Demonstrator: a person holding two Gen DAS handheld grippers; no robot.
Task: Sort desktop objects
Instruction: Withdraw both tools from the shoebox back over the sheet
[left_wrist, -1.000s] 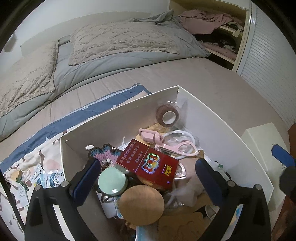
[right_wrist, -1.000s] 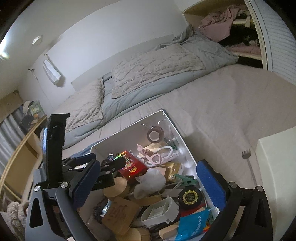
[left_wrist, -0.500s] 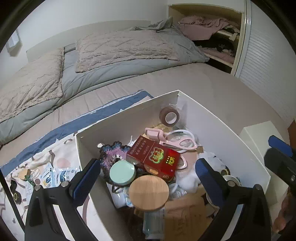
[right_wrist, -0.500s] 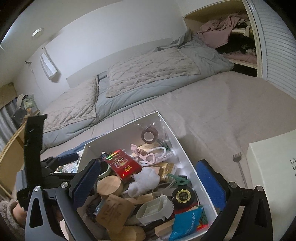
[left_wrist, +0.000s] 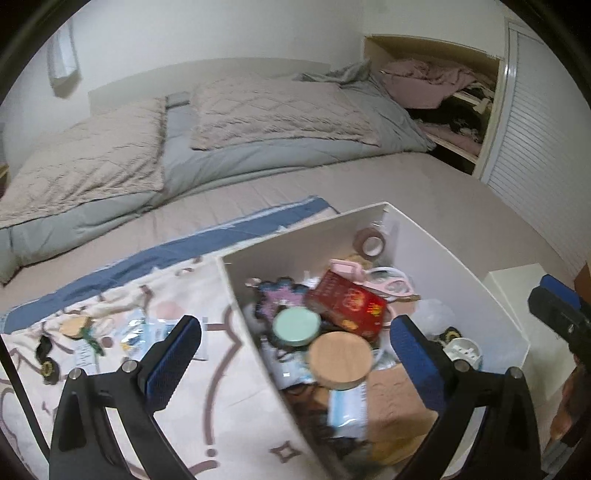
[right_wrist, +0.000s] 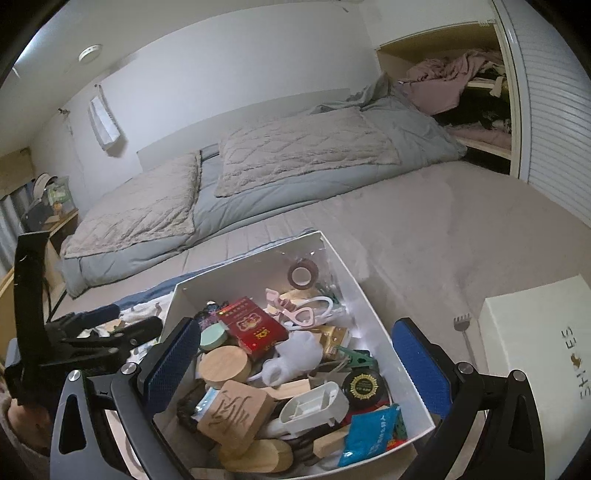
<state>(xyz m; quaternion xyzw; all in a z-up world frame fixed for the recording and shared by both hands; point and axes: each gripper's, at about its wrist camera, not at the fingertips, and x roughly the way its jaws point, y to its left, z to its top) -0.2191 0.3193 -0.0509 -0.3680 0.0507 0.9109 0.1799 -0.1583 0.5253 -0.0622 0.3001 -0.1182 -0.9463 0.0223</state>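
Box (right_wrist: 373, 314) white, lower centre of right view, heaped with clutter | red pack (right_wrist: 253, 328) on top, centre | wooden lid (left_wrist: 340, 360) just below | left gripper (left_wrist: 295, 350) fingers apart, empty | right gripper (right_wrist: 295, 354) fingers apart, empty, above box

Two wrist fisheyes, both close above the white box (left_wrist: 436, 254) (right_wrist: 373, 306) — left view from its left, right view nearer its front.

White box (right_wrist: 373, 314) holds red packet (right_wrist: 253, 328), mint-green lid (right_wrist: 213, 338), pink scissors (right_wrist: 303, 308).
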